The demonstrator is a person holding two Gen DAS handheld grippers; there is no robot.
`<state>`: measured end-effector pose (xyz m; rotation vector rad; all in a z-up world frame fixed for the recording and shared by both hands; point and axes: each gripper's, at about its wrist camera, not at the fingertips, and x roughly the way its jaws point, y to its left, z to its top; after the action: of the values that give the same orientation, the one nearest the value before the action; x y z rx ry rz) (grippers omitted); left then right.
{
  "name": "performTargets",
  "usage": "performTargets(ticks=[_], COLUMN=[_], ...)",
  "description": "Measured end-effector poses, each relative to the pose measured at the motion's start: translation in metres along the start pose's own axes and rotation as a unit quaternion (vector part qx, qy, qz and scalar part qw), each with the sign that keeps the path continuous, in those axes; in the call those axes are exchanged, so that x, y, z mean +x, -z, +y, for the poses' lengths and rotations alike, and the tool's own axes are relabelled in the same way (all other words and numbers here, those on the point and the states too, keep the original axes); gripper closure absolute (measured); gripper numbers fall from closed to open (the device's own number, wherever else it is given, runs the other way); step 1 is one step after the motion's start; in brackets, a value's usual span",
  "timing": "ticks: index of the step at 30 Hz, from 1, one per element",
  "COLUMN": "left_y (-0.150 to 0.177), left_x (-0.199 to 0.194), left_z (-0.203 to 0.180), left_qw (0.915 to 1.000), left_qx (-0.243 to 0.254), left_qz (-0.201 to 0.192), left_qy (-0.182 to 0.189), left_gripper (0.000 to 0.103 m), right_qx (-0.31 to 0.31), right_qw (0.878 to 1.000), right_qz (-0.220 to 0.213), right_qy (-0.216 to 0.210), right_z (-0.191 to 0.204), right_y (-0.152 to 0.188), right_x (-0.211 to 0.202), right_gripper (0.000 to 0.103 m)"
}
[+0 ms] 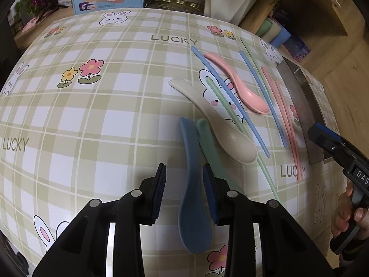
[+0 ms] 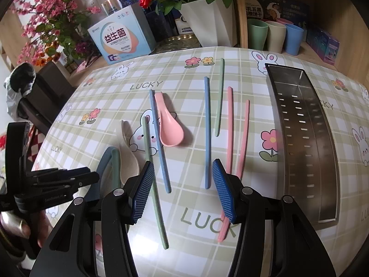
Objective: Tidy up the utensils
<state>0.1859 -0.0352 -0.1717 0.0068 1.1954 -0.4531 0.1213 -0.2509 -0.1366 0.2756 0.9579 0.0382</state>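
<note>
A blue spoon (image 1: 192, 207) lies flat on the checked tablecloth between the jaws of my left gripper (image 1: 185, 177), which stands open with its pads clear of the spoon. A green spoon (image 1: 207, 143) lies against it, and a beige spoon (image 1: 221, 124) and a pink spoon (image 2: 168, 124) lie beyond. Blue chopsticks (image 2: 207, 133), green chopsticks (image 2: 154, 184) and pink chopsticks (image 2: 229, 129) are scattered on the table. My right gripper (image 2: 183, 184) hovers open above them, holding nothing. A perforated steel utensil tray (image 2: 304, 138) lies empty at the right.
Three cups (image 2: 274, 37) stand on a wooden shelf behind the table. A blue box (image 2: 120, 39) and a white plant pot (image 2: 207, 20) crowd the far edge. A hand (image 1: 346, 217) holds the right gripper's handle at the table's right side.
</note>
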Motion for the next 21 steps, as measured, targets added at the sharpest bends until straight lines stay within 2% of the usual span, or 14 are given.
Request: performTargets(ticks=[9, 10, 12, 15, 16, 18, 21], left_y=[0.002, 0.003, 0.003, 0.005, 0.005, 0.006, 0.009], left_x=[0.010, 0.012, 0.014, 0.015, 0.015, 0.013, 0.010], left_z=[0.000, 0.000, -0.002, -0.005, -0.005, -0.002, 0.005], left_qw=[0.9999, 0.9999, 0.9998, 0.9998, 0.9999, 1.0000, 0.9999], left_qx=[0.001, 0.001, 0.003, 0.013, 0.011, 0.004, -0.013], left_qz=[0.007, 0.008, 0.011, 0.007, 0.006, 0.001, -0.008], left_qy=[0.008, 0.010, 0.014, 0.010, 0.010, 0.008, 0.007], left_gripper=[0.072, 0.074, 0.085, 0.088, 0.088, 0.088, 0.088], right_qx=[-0.006, -0.006, -0.007, -0.009, -0.011, -0.017, -0.032], right_qw=[1.000, 1.000, 1.000, 1.000, 1.000, 1.000, 0.999], right_qz=[0.005, 0.005, 0.006, 0.008, 0.010, 0.016, 0.027], right_qy=[0.000, 0.000, 0.000, -0.004, -0.006, -0.008, -0.016], right_z=[0.003, 0.003, 0.003, 0.003, 0.004, 0.006, 0.011], right_y=[0.001, 0.001, 0.002, 0.003, 0.004, 0.005, 0.007], right_x=[0.002, 0.002, 0.002, 0.003, 0.004, 0.007, 0.015], right_gripper=[0.052, 0.052, 0.052, 0.053, 0.057, 0.059, 0.068])
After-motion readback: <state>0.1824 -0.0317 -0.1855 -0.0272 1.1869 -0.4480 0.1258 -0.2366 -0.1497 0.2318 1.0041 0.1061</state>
